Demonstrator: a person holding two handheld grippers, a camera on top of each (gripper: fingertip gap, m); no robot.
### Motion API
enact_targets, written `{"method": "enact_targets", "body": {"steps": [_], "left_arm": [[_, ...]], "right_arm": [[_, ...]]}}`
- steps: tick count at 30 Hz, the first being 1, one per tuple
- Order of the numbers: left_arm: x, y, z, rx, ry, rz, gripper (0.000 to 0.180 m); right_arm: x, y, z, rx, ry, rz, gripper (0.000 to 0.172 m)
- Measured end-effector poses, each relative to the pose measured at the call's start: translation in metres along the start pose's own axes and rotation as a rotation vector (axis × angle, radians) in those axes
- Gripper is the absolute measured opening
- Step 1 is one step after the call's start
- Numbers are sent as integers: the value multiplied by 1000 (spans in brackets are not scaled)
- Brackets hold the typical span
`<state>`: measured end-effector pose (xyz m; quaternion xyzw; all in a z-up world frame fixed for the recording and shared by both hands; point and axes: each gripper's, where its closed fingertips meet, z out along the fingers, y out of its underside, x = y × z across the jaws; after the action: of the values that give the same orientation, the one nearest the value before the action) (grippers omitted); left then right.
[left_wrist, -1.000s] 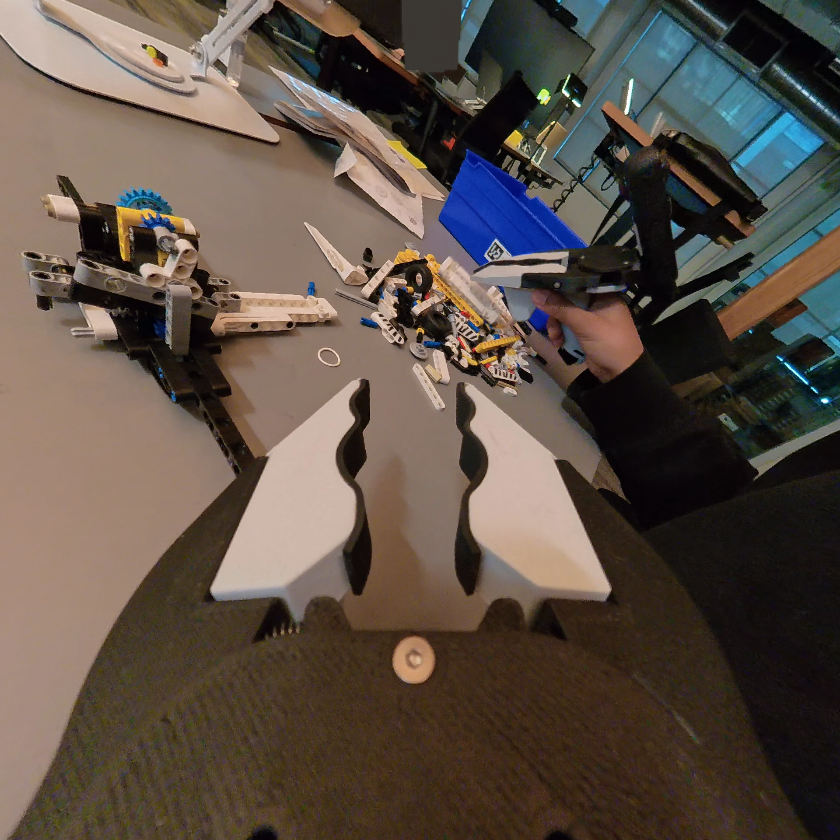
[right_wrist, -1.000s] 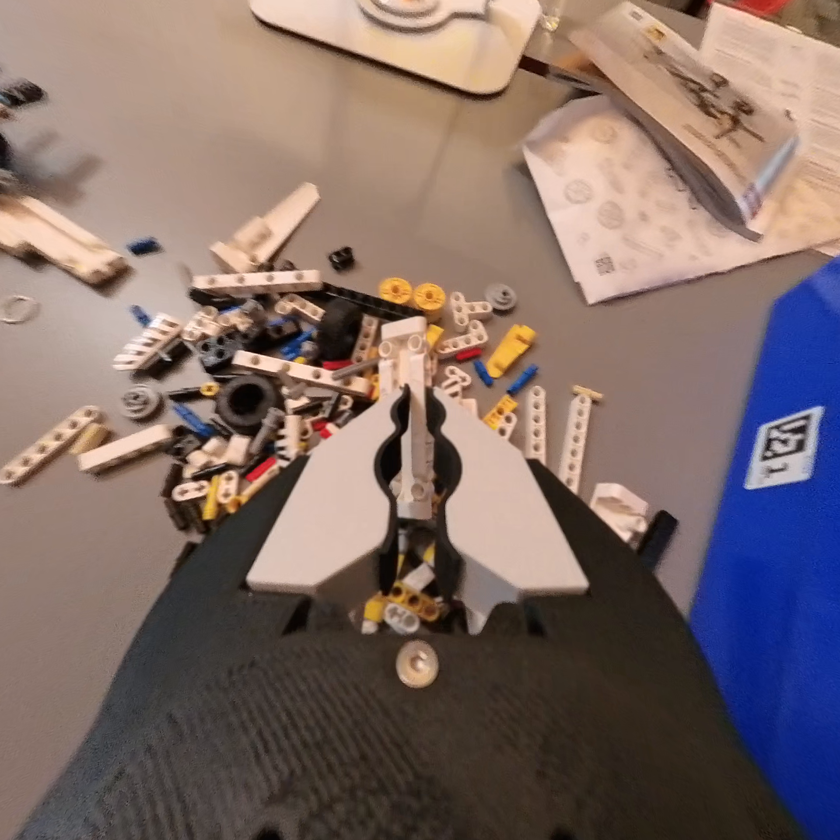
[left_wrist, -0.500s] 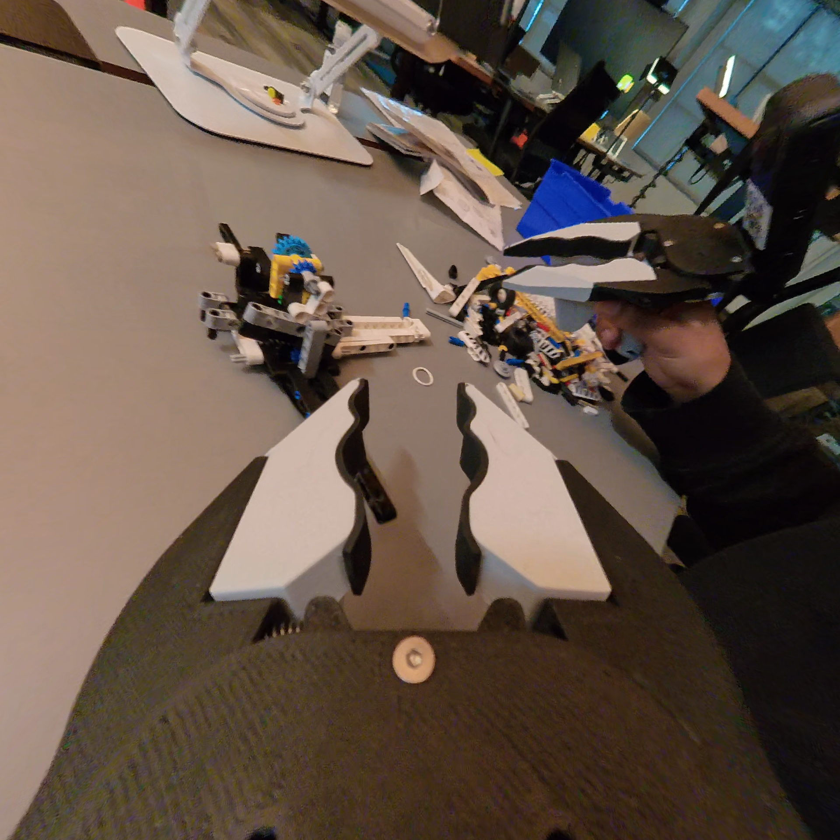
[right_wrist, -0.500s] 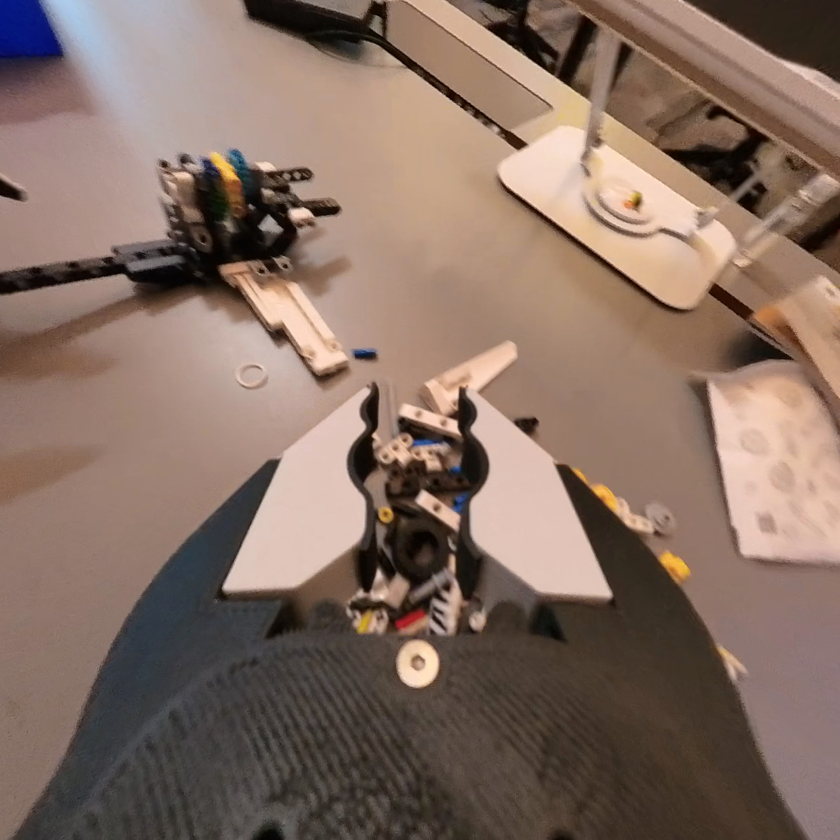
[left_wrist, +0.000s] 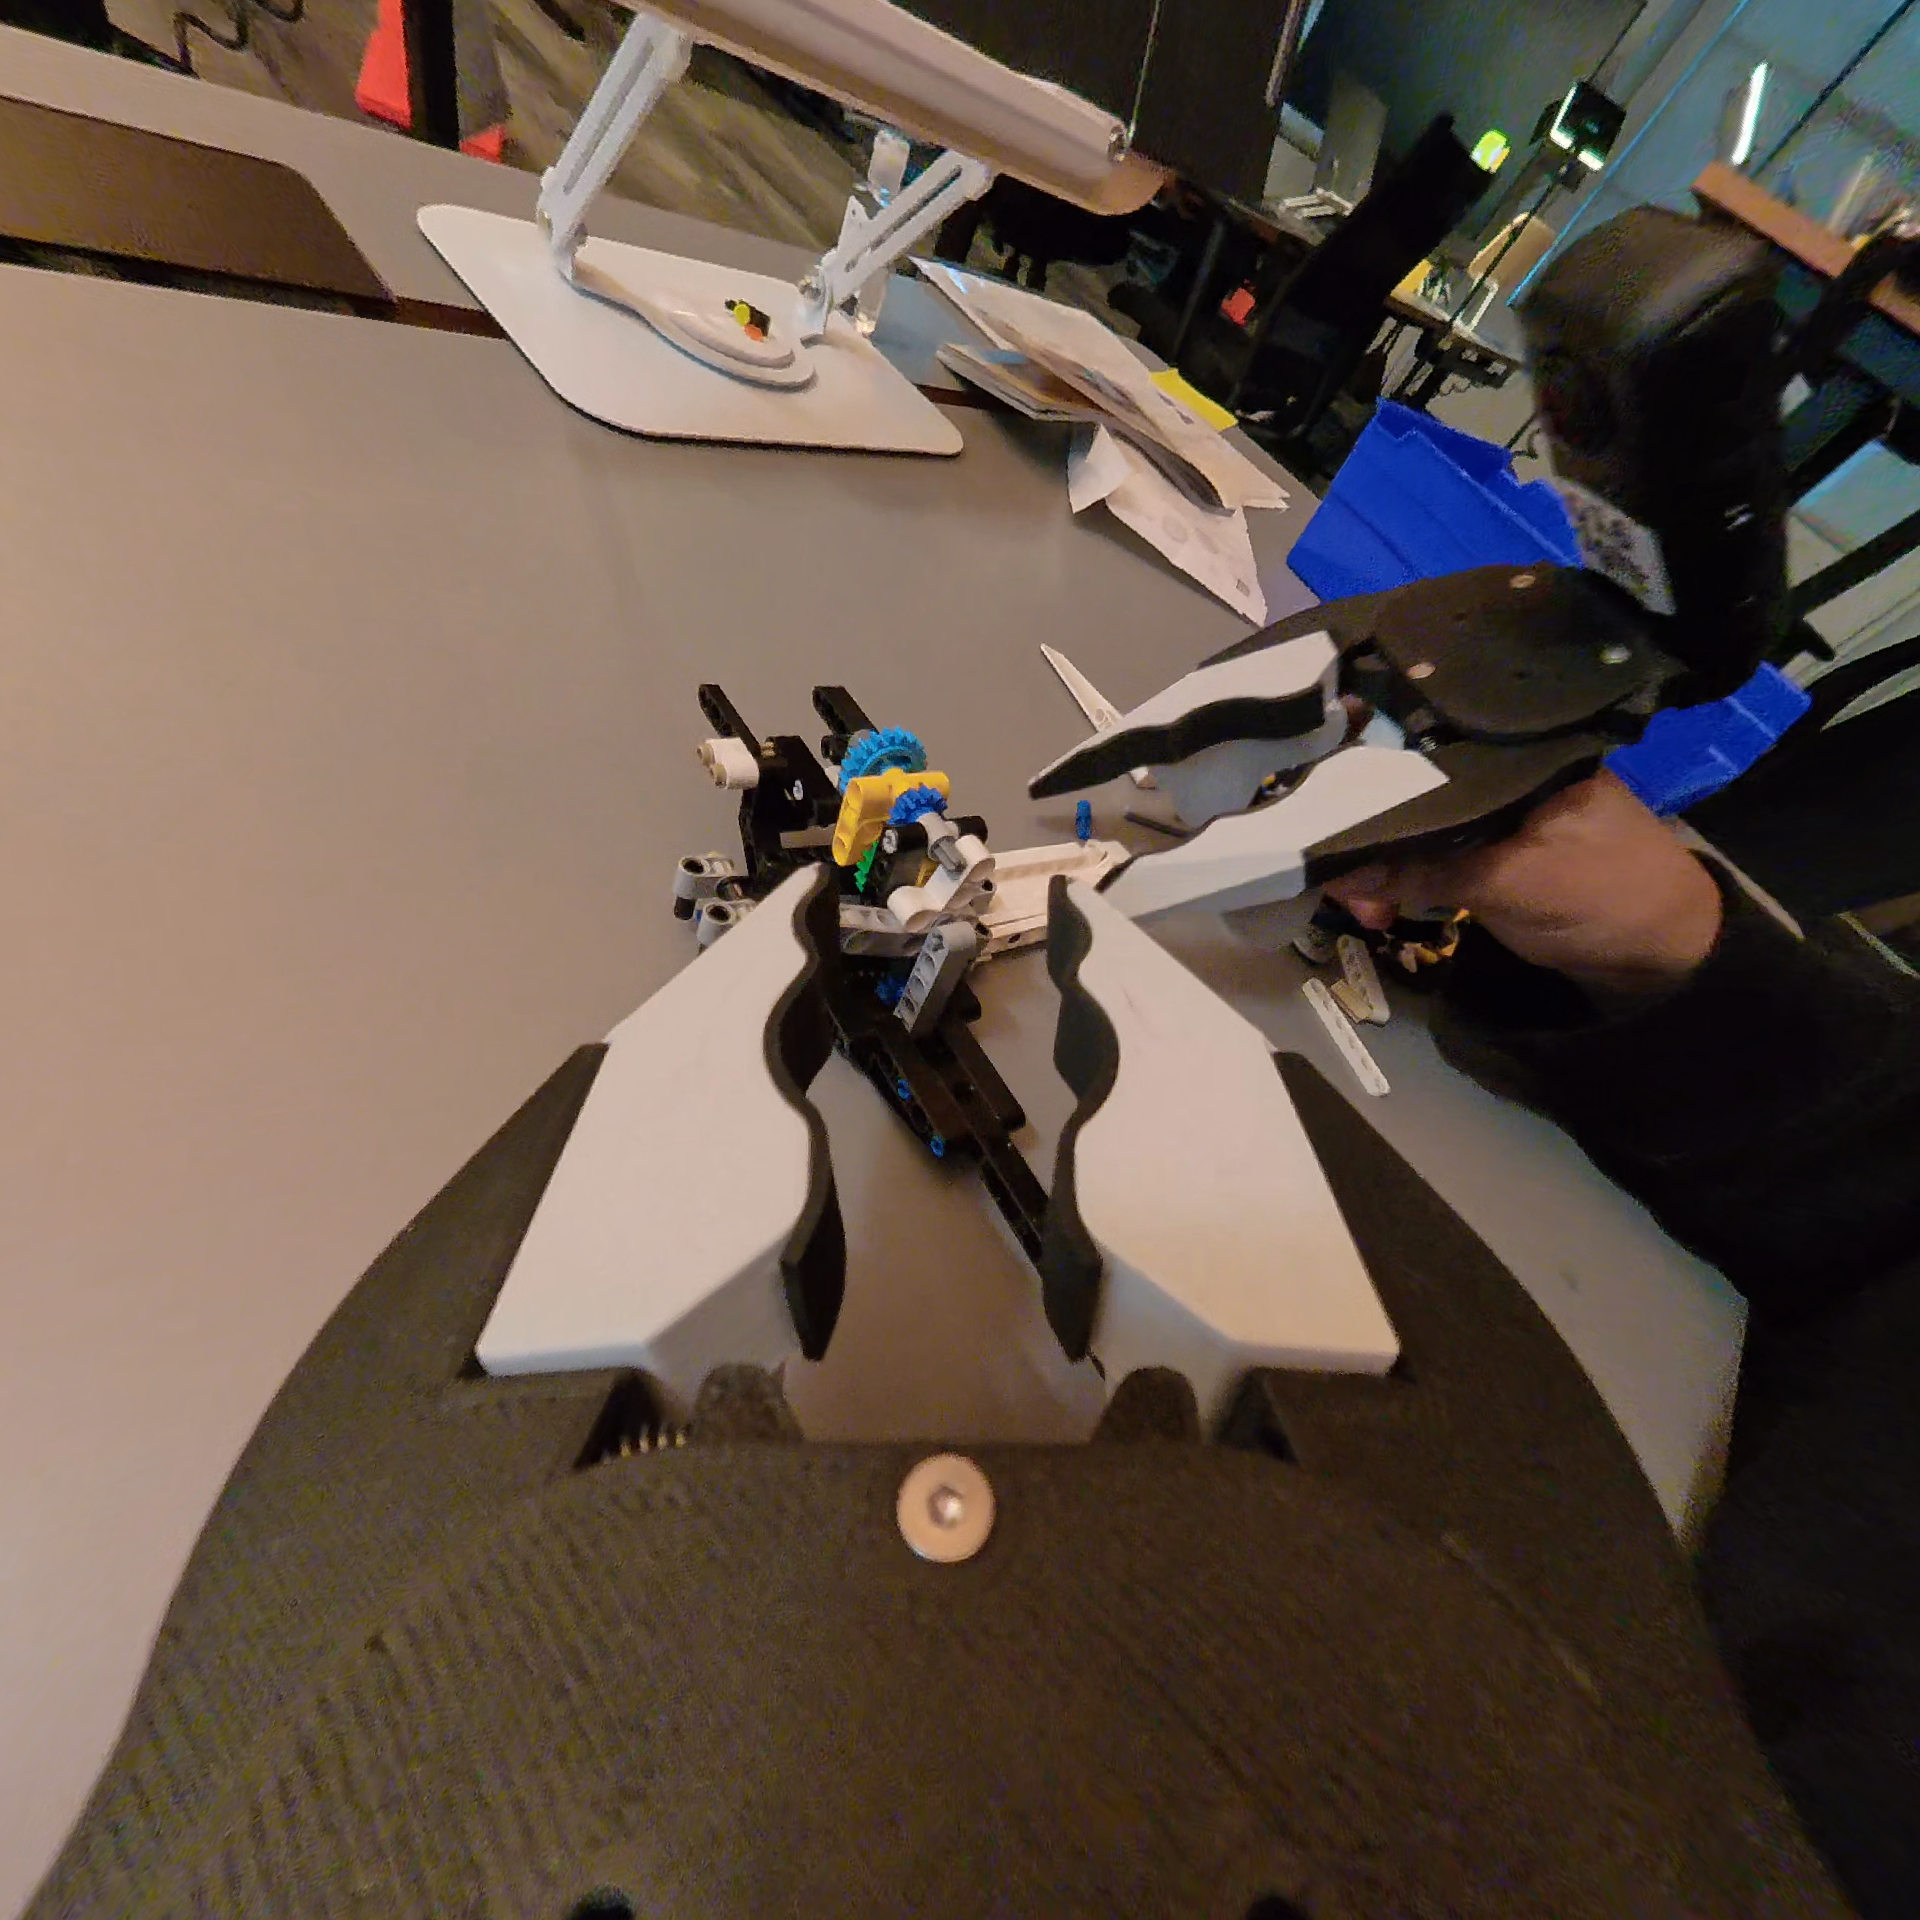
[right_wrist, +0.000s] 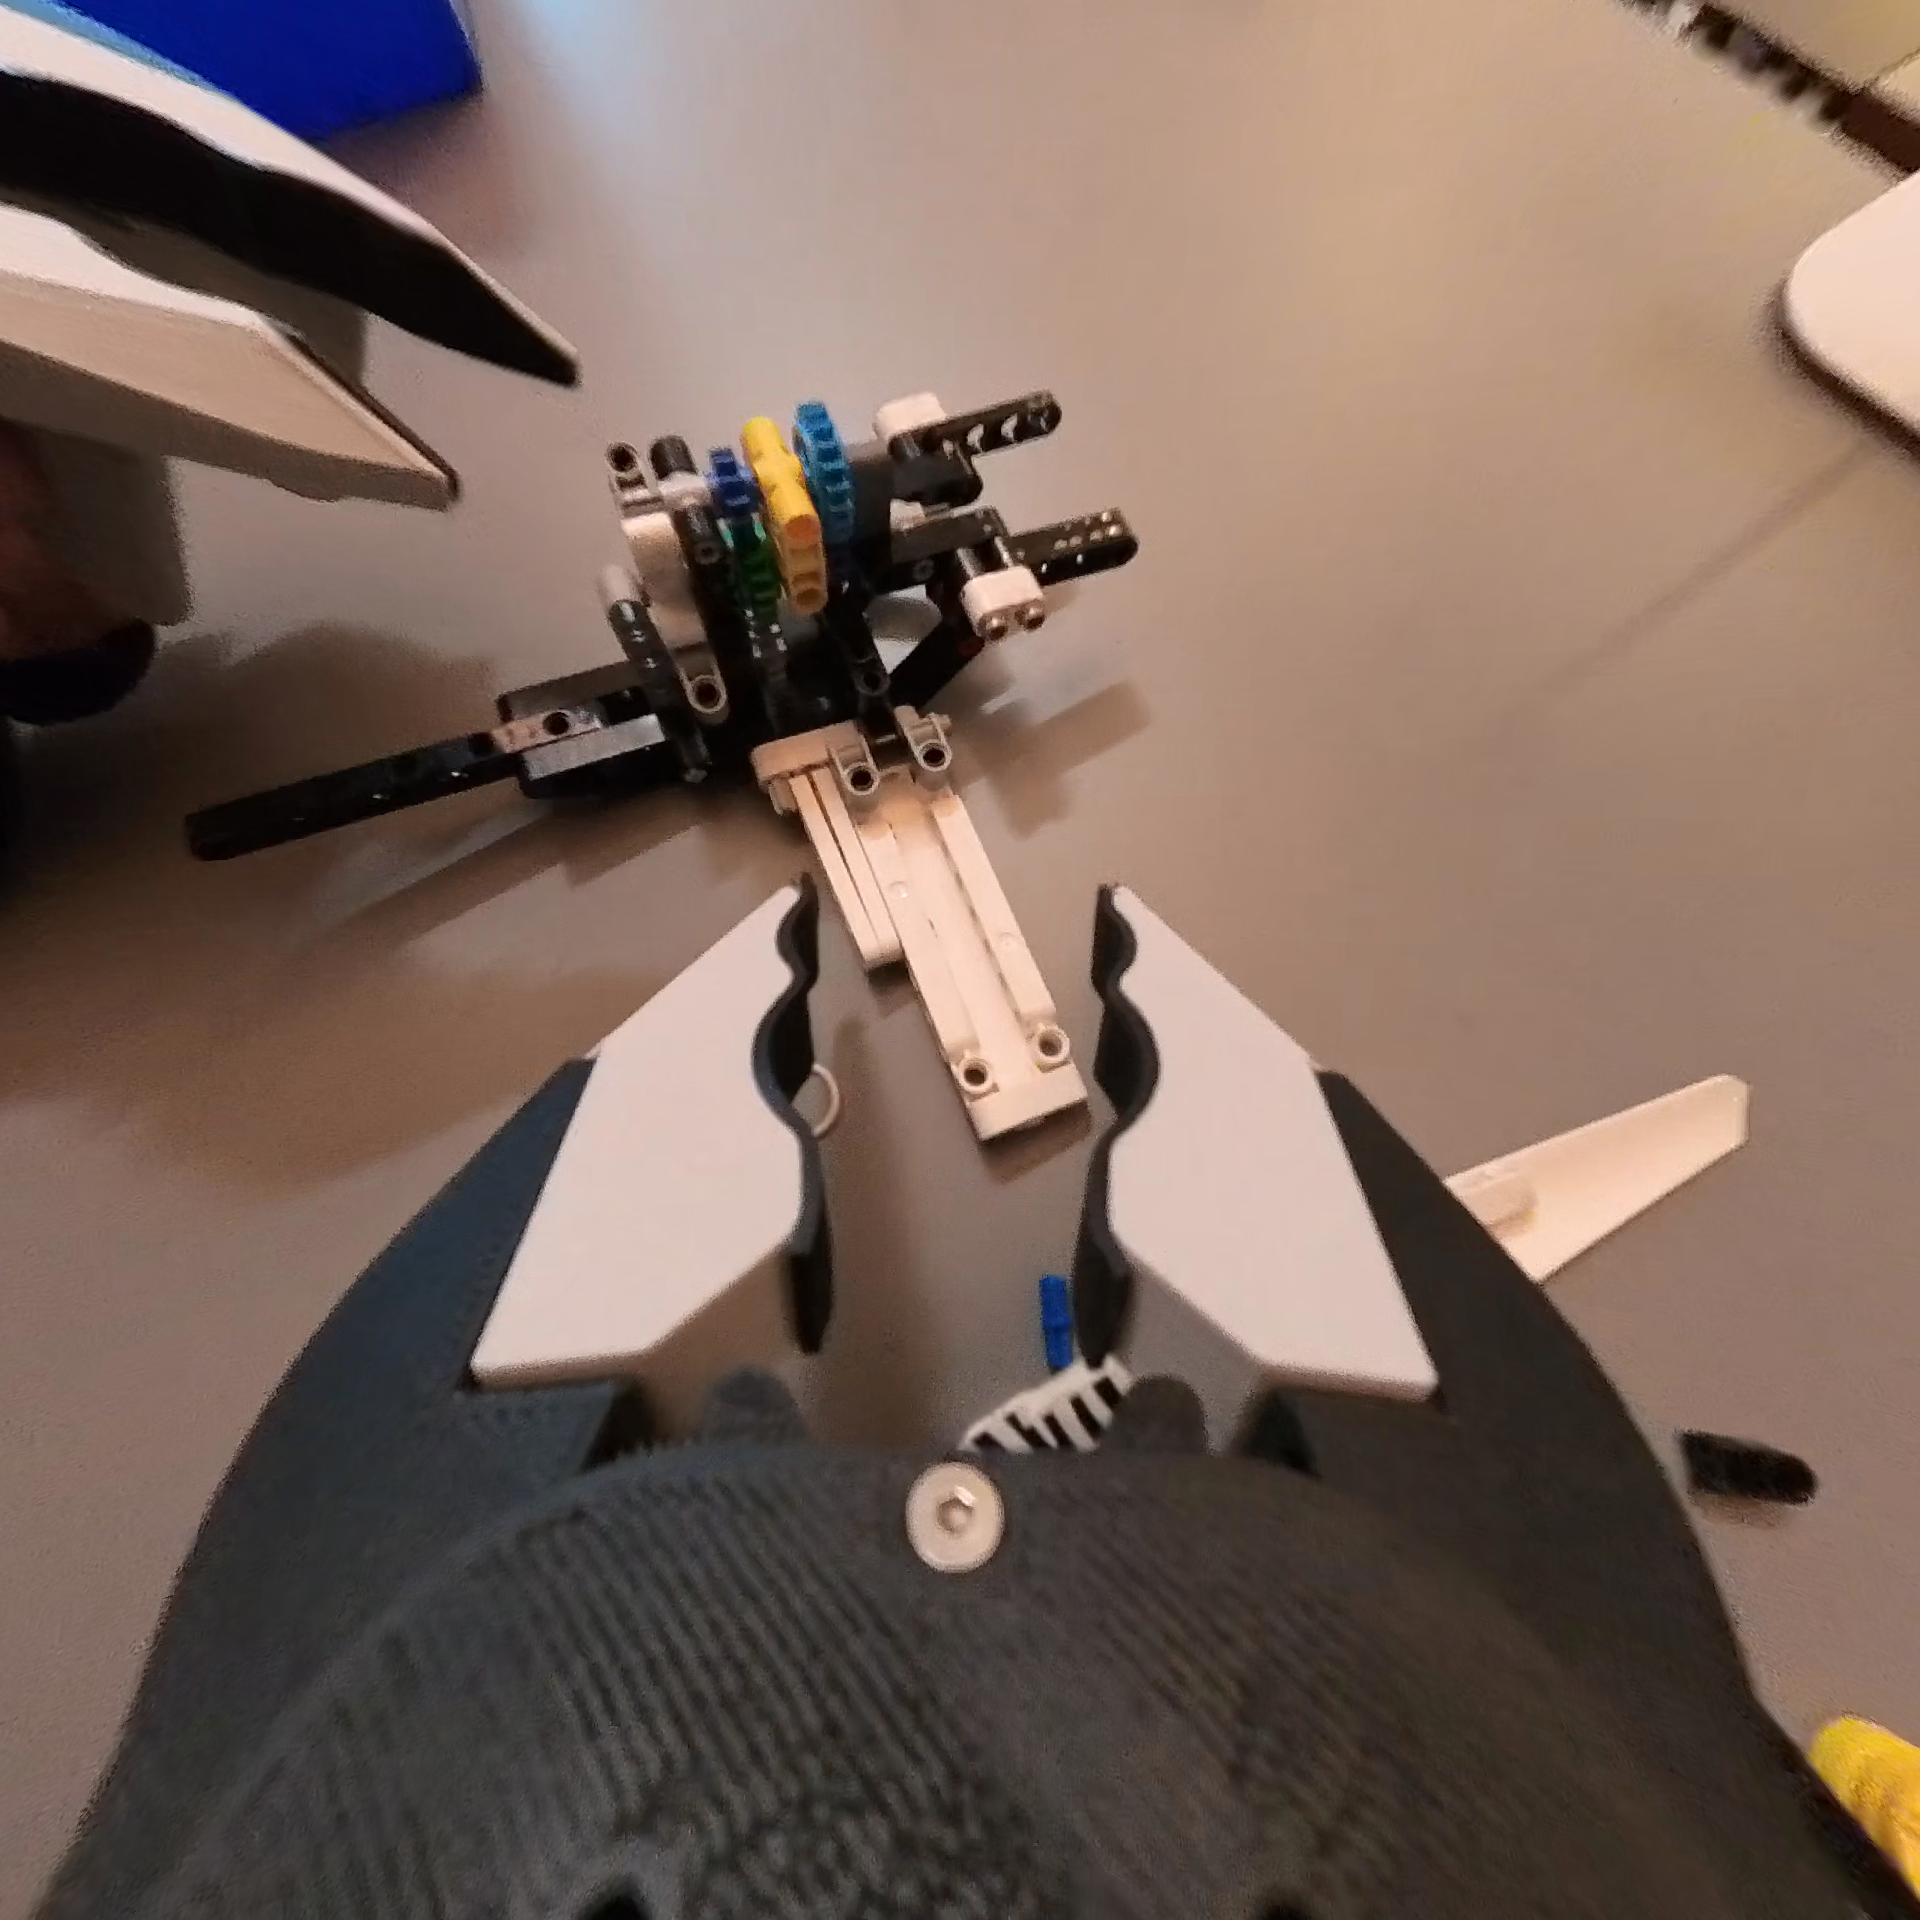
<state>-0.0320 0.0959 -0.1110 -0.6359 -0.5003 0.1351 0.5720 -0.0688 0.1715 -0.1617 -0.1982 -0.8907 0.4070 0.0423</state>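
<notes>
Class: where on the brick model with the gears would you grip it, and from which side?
Probably the long black beam trailing from the brick model, from above with pads across its narrow sides: it is straight, low and clear of the gears.

Indoor light, warm and fairly dim on the grey table. Right wrist view: soft shadows spill left of the brick model, broad pale sheen on the tabletop far right. Motion smear at the far right corner; the near yellow piece is a blur. Left wrist view is sharper, bg windows glow cool blue, out of focus. Strong fisheye bend at edges in both.
</notes>
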Motion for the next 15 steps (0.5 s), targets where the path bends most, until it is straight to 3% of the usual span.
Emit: {"method": "enact_targets", "body": {"steps": [3, 10, 15], "left_arm": [[4, 2, -5, 7, 1, 8, 38], [-2, 20, -24, -30, -32, -26, 45], [14, 47, -15, -136, 76, -117, 48]], "right_arm": [[-3, 6, 10, -45, -11, 32, 61], [-25, 12, 14, -80, -9, 21, 64], [-41, 12, 18, -97, 2, -22, 63]]}}
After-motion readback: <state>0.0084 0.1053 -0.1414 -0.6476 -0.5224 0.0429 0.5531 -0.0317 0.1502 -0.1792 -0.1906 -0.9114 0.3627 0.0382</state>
